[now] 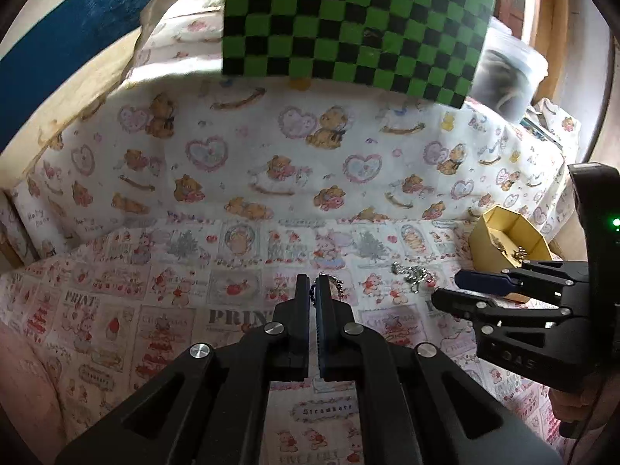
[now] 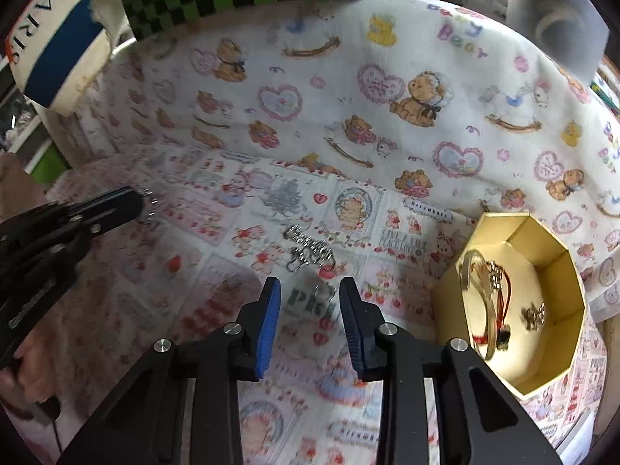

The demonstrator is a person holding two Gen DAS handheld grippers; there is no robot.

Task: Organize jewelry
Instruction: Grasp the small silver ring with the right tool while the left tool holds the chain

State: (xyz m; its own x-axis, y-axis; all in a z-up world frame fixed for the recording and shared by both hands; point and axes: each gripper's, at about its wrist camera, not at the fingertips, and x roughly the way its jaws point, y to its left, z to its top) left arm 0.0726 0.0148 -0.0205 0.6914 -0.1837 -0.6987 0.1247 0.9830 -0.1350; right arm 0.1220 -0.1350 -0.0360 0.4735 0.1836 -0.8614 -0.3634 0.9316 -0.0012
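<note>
A yellow octagonal box (image 2: 550, 271) stands at the right and holds a gold bangle (image 2: 480, 302), a red cord piece and small charms; it also shows in the left wrist view (image 1: 492, 232). A silver chain (image 2: 310, 250) lies on the printed cloth just ahead of my right gripper (image 2: 310, 290), which is open and empty. The chain also shows in the left wrist view (image 1: 412, 273). My left gripper (image 1: 314, 283) is shut on a small silver bead chain (image 1: 338, 285), whose end hangs at its tips in the right wrist view (image 2: 149, 203).
A green and black checkered box (image 1: 348, 23) stands at the back. A clear plastic container (image 1: 507, 77) sits at the back right. Bear-print cloth (image 1: 271, 147) covers the surface and rises behind.
</note>
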